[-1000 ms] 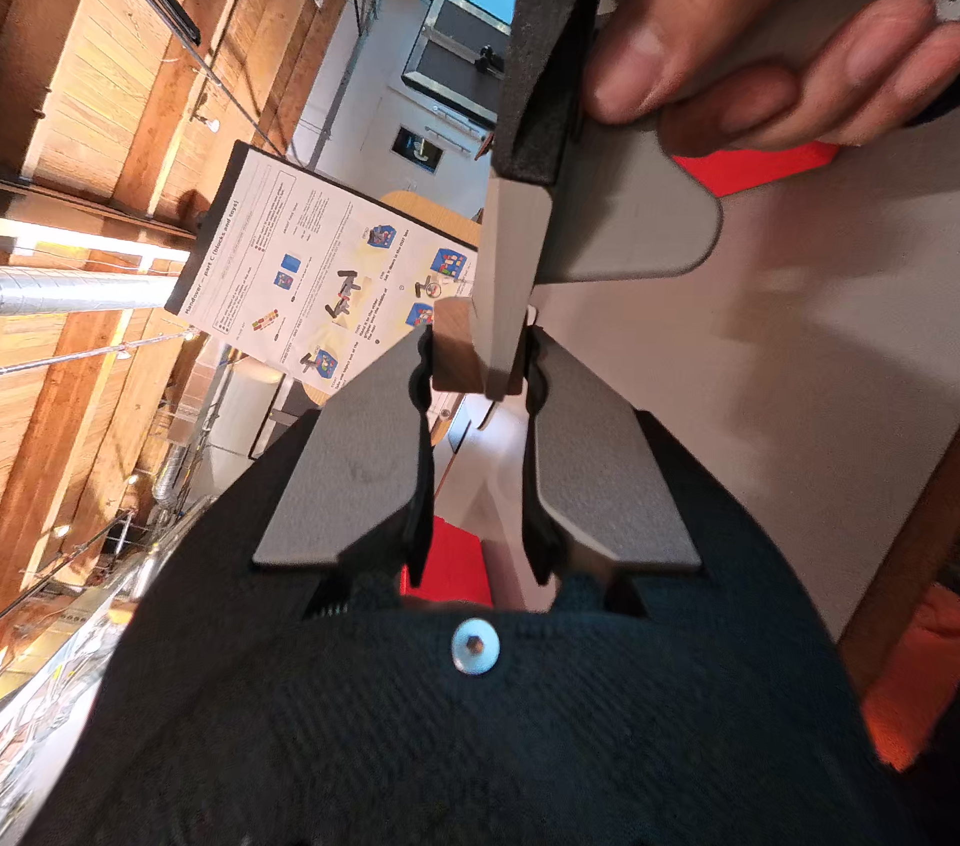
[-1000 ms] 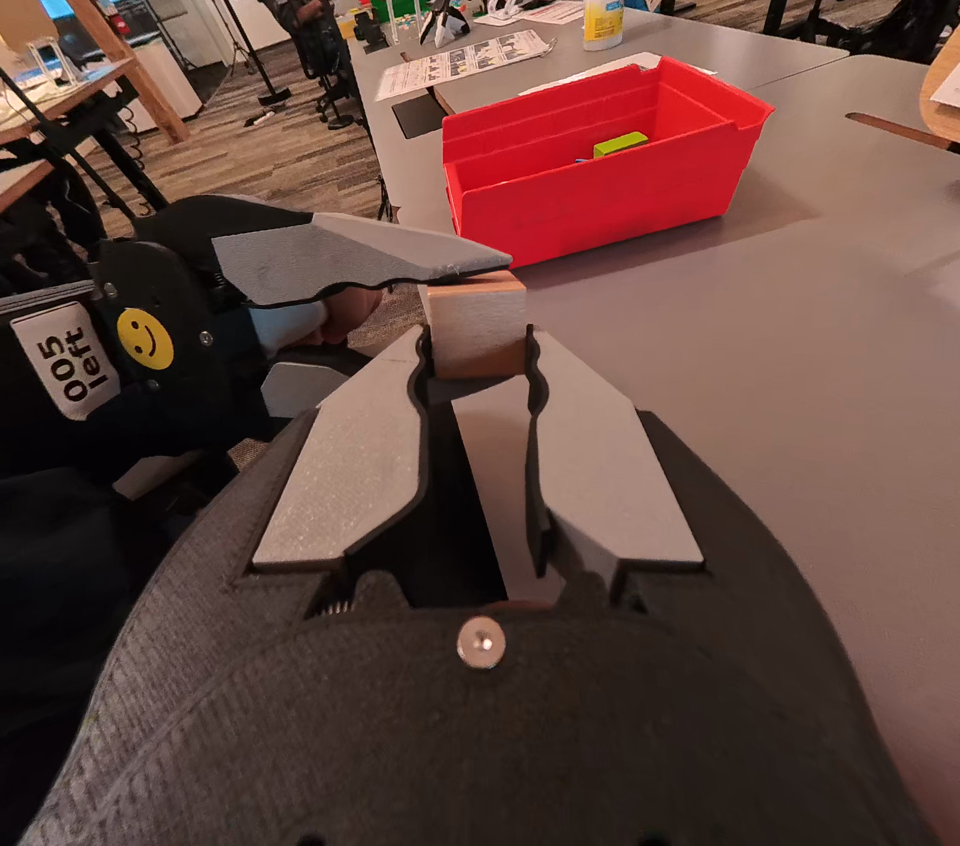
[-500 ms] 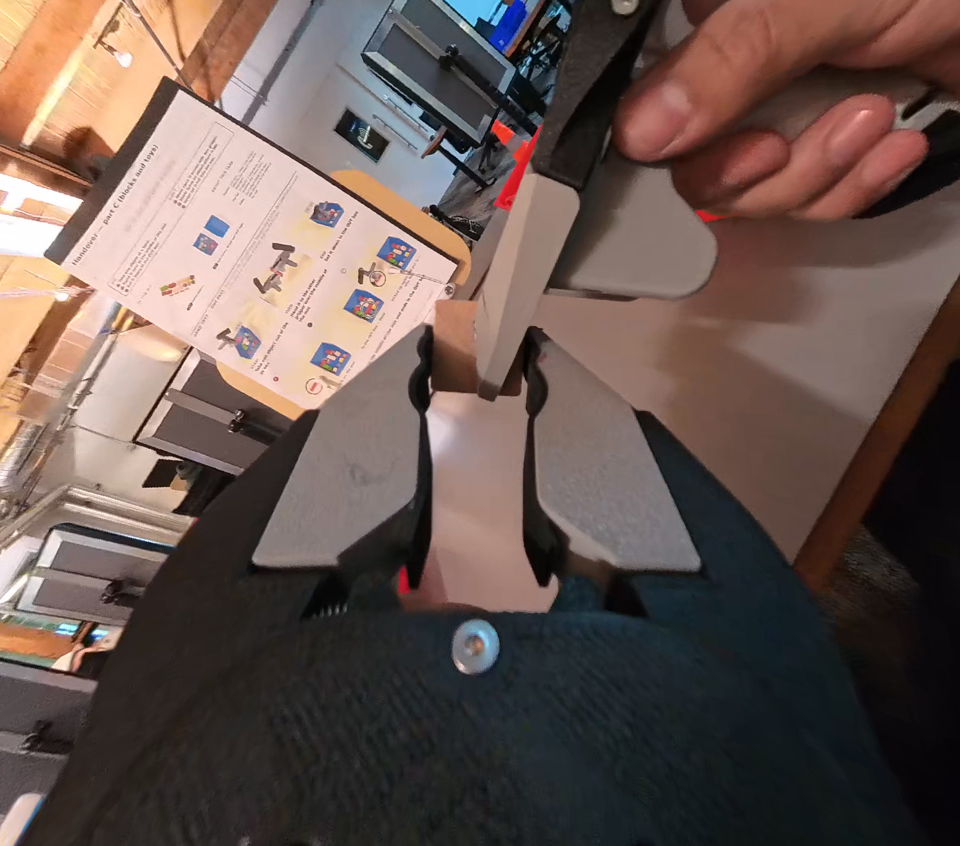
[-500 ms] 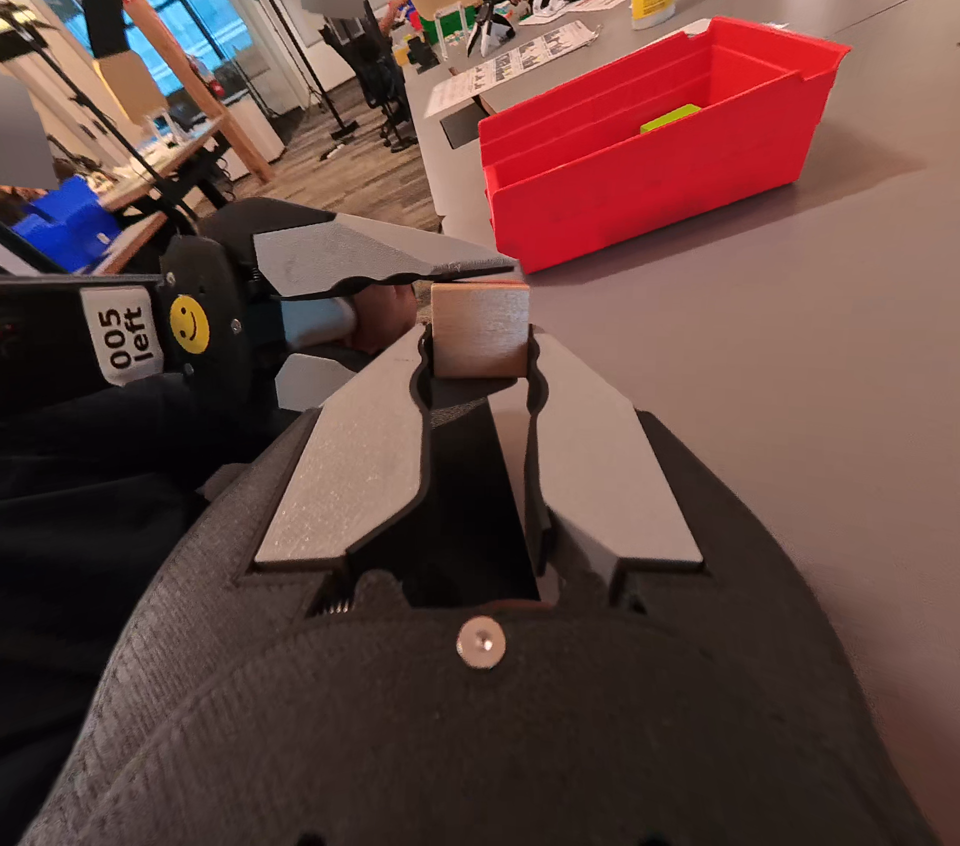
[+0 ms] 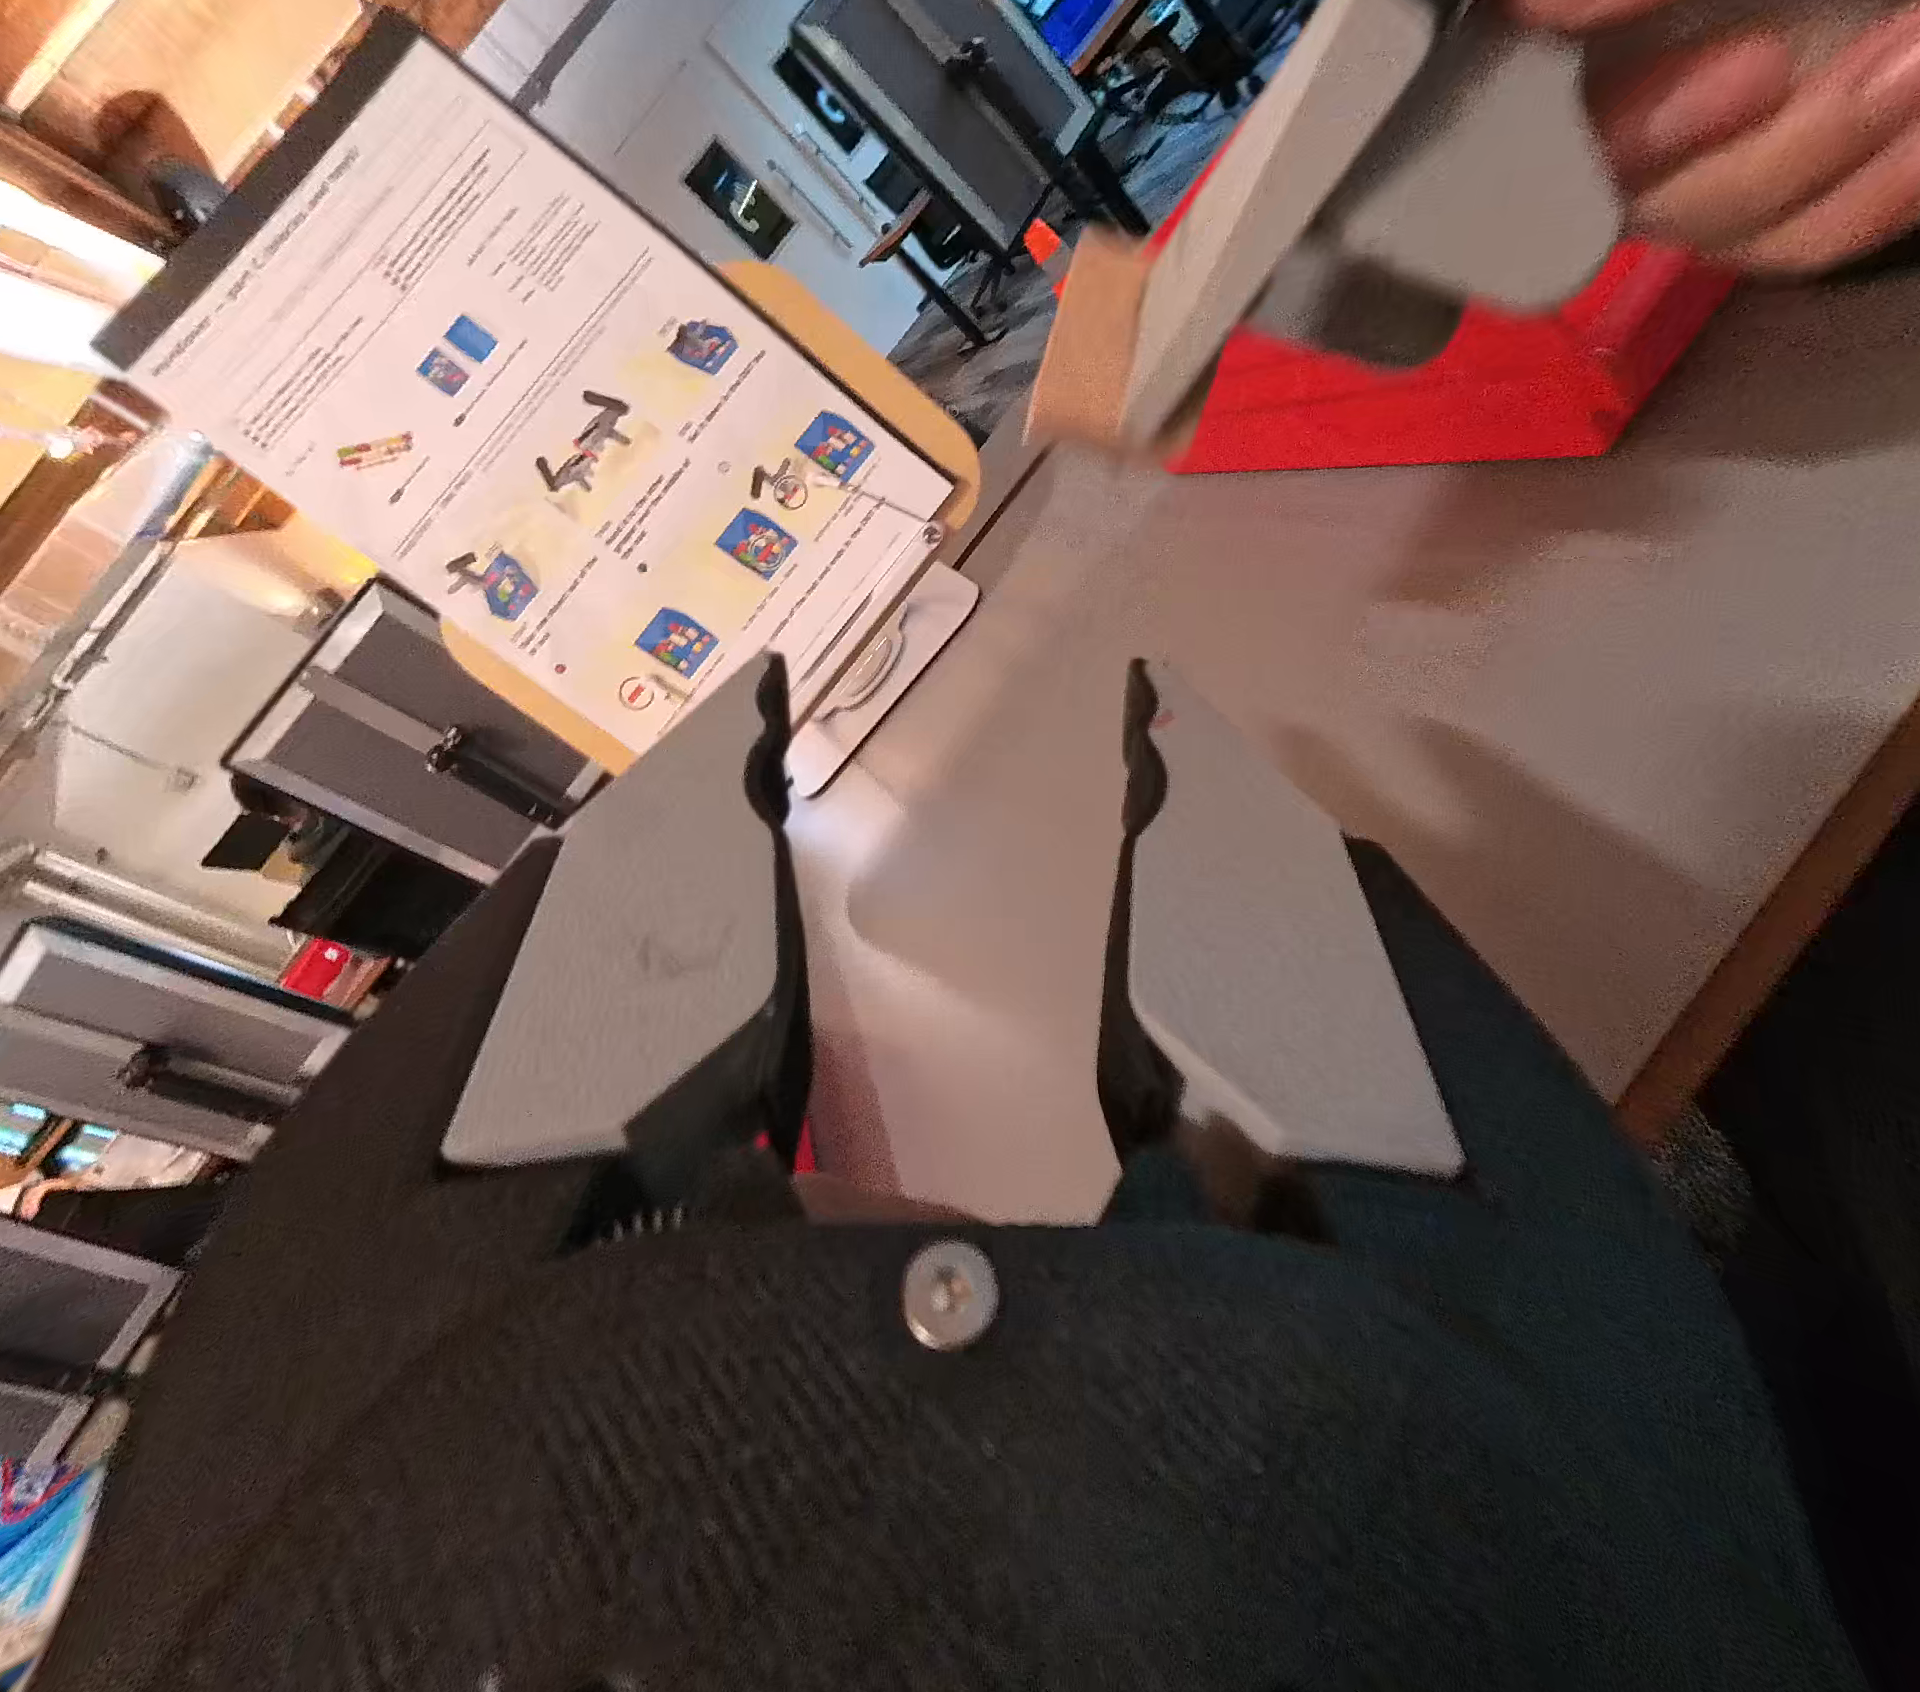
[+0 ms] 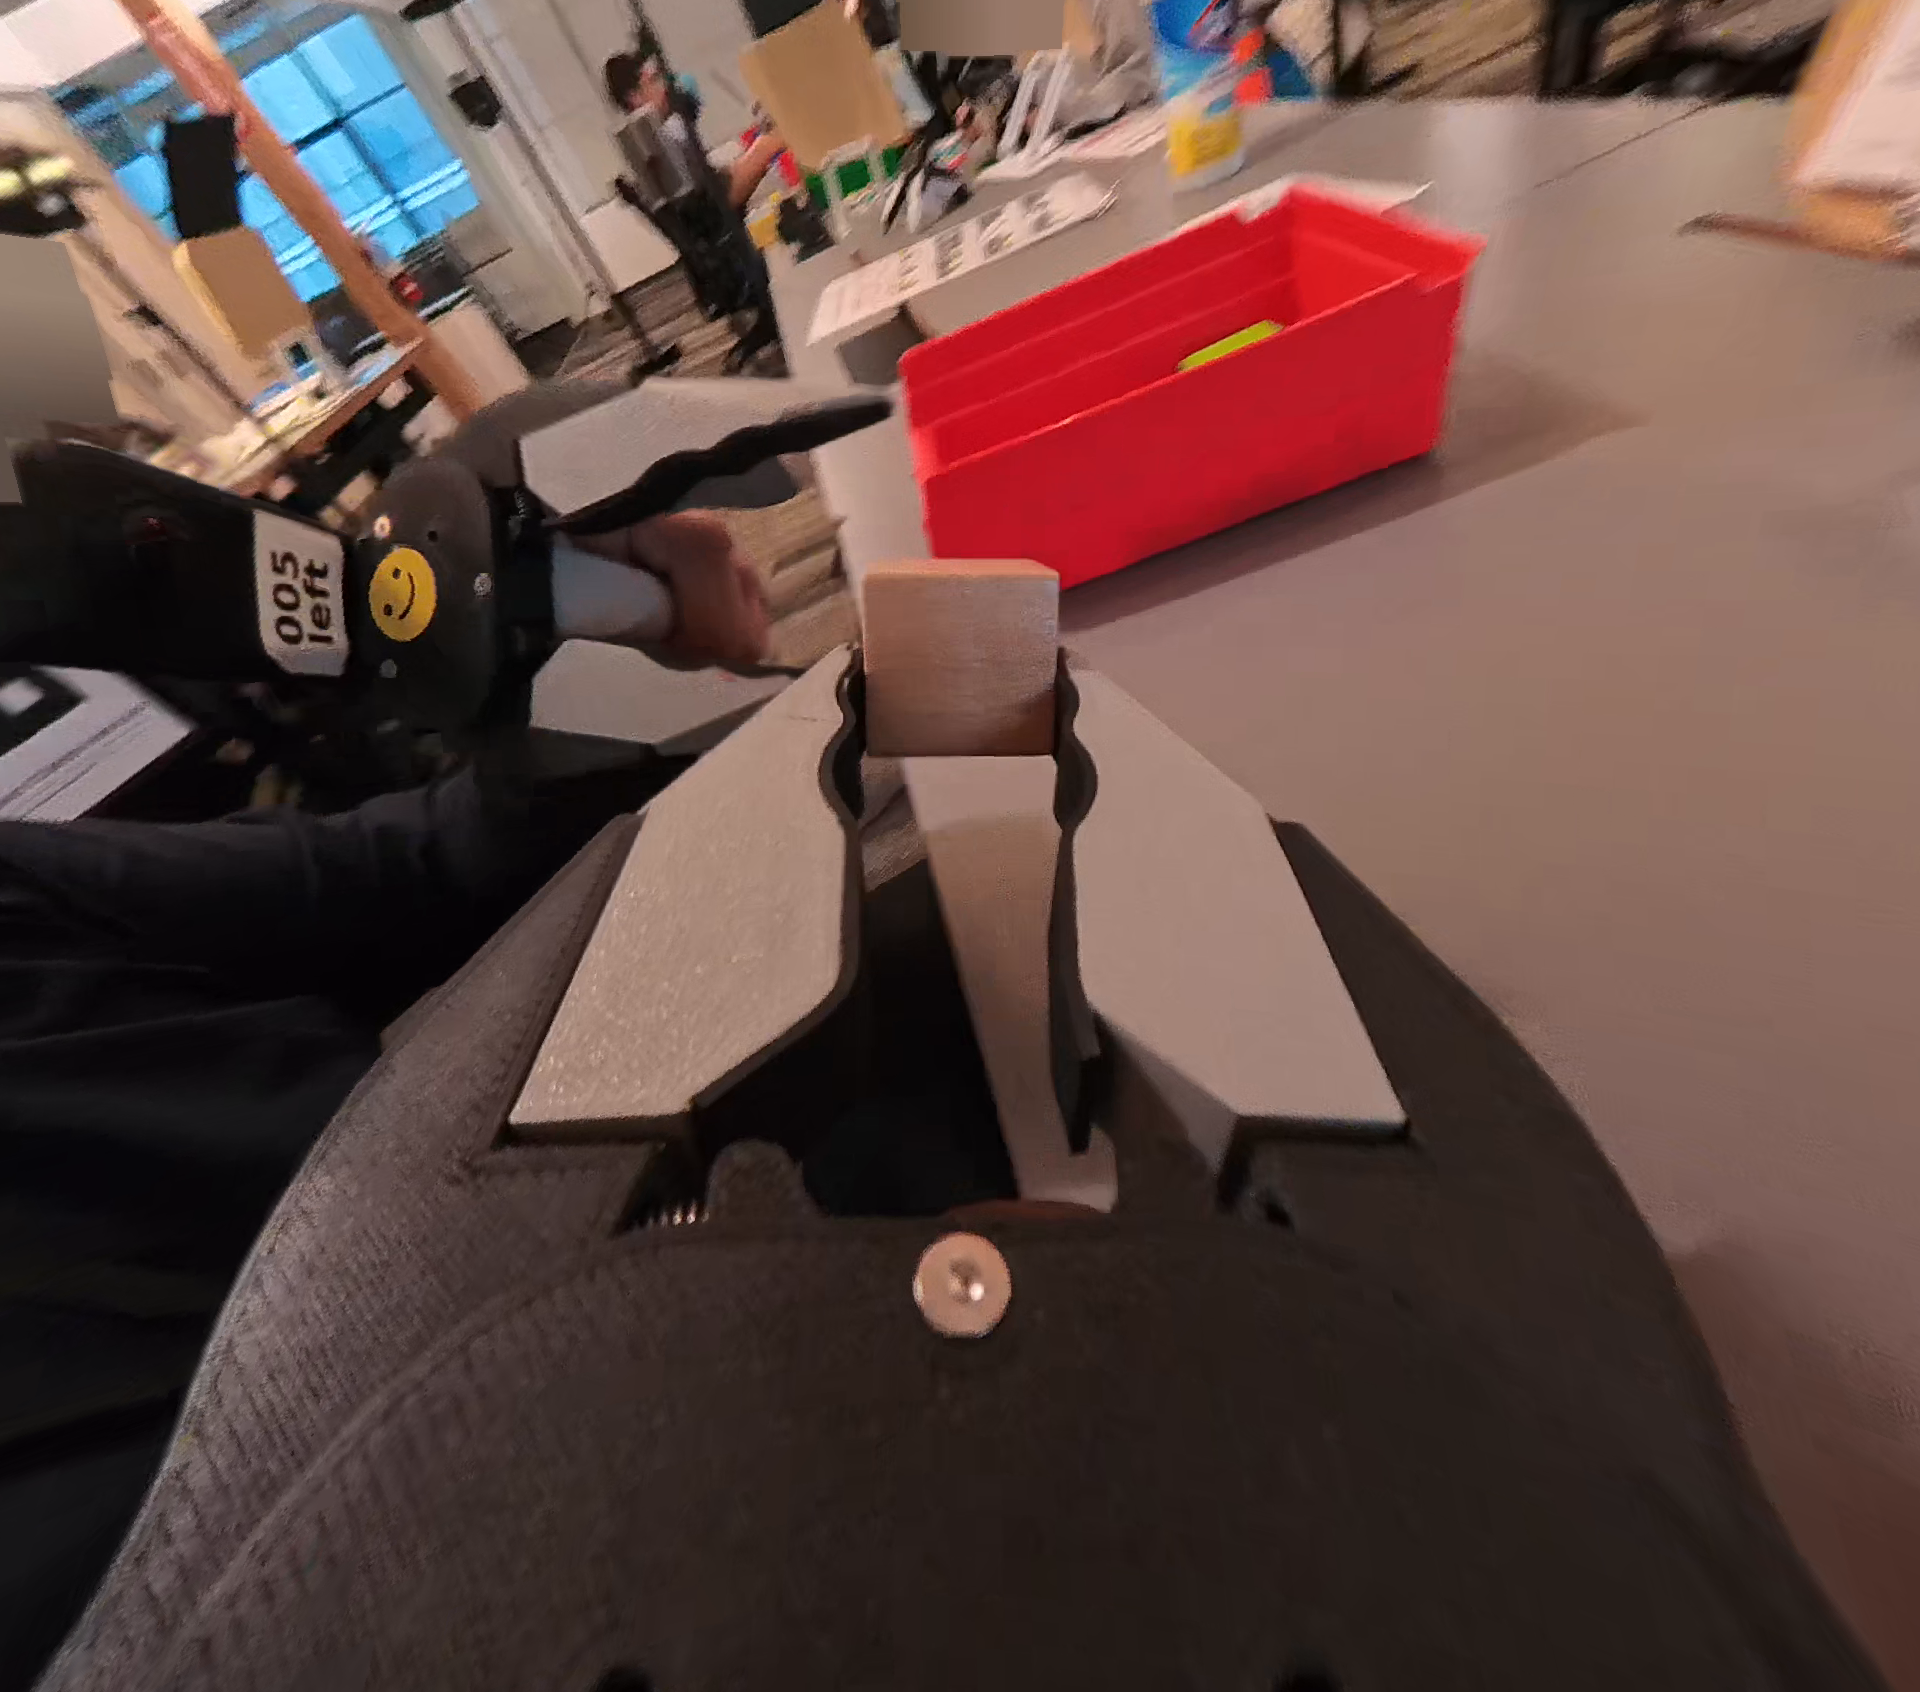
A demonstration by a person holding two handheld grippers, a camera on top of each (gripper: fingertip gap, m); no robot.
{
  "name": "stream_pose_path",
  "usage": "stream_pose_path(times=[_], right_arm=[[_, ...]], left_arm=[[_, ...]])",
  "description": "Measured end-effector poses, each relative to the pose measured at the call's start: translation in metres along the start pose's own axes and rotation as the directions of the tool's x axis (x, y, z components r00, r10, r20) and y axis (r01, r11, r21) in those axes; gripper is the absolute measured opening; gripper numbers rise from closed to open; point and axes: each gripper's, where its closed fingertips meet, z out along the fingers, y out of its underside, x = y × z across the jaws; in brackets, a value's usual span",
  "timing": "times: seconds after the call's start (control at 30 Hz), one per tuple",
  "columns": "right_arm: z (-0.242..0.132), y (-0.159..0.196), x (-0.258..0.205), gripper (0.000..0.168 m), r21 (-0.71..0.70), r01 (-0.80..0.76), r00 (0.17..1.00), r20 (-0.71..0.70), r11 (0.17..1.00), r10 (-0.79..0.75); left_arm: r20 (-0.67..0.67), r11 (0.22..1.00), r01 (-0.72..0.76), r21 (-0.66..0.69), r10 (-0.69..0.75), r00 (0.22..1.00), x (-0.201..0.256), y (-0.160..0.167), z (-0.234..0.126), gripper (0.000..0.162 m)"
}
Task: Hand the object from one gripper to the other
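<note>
Between the tips of the right tongs (image 6: 956,686) sits the wooden block (image 6: 961,671), pinched on both sides and held in the air above the grey counter (image 6: 1507,759). The left tongs (image 5: 951,707) stand wide apart with nothing between them, clear of the block and off to its side. Beyond the block a red bin (image 6: 1195,437) rests on the counter, a yellow-green piece (image 6: 1231,343) lying inside it. In the left wrist view a hand (image 5: 1745,11) grips the right tongs' handle, and an instruction sheet (image 5: 540,416) stands on a holder at the counter's far edge.
</note>
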Motion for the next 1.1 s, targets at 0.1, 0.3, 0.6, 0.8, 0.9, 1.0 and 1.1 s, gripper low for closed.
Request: stream_pose_path(times=[0.1, 0.3, 0.6, 0.8, 0.9, 1.0, 1.1], right_arm=[[-0.049, -0.026, 0.040, 0.032, 0.086, 0.020, 0.987, -0.160, 0.996, -0.006], [-0.145, -0.031, 0.199, 0.032, -0.012, -0.041, 0.750, -0.661, 0.999, 0.023], [-0.185, 0.053, 0.318, 0.032, -0.411, -0.376, 0.537, -0.827, 0.831, -0.166], [-0.190, 0.081, 0.348, 0.032, -0.365, -0.497, 0.454, -0.883, 0.787, -0.122], [-0.183, 0.098, 0.349, 0.047, -0.353, -0.560, 0.468, -0.881, 0.749, -0.066], [-0.184, 0.081, 0.341, 0.052, -0.332, -0.497, 0.454, -0.887, 0.802, -0.085], [-0.179, 0.052, 0.318, 0.056, -0.303, -0.396, 0.460, -0.882, 0.867, -0.098]], left_arm=[[0.008, 0.998, 0.056, -0.032, -0.056, 0.998, -0.016, 0.011, -0.002, 0.062], [0.007, 0.989, 0.130, -0.073, -0.130, 0.992, -0.028, 0.026, 0.000, 0.056], [0.006, 0.987, 0.124, -0.098, -0.124, 0.992, -0.026, 0.032, 0.006, 0.051], [0.007, 0.983, 0.128, -0.128, -0.128, 0.992, -0.023, 0.038, 0.008, 0.050], [0.017, 0.982, 0.137, -0.133, -0.136, 0.991, -0.029, 0.040, 0.005, 0.050], [0.043, 0.979, 0.156, -0.134, -0.152, 0.987, -0.040, 0.045, 0.000, 0.050], [0.078, 0.973, 0.181, -0.142, -0.171, 0.982, -0.055, 0.051, -0.005, 0.050]])
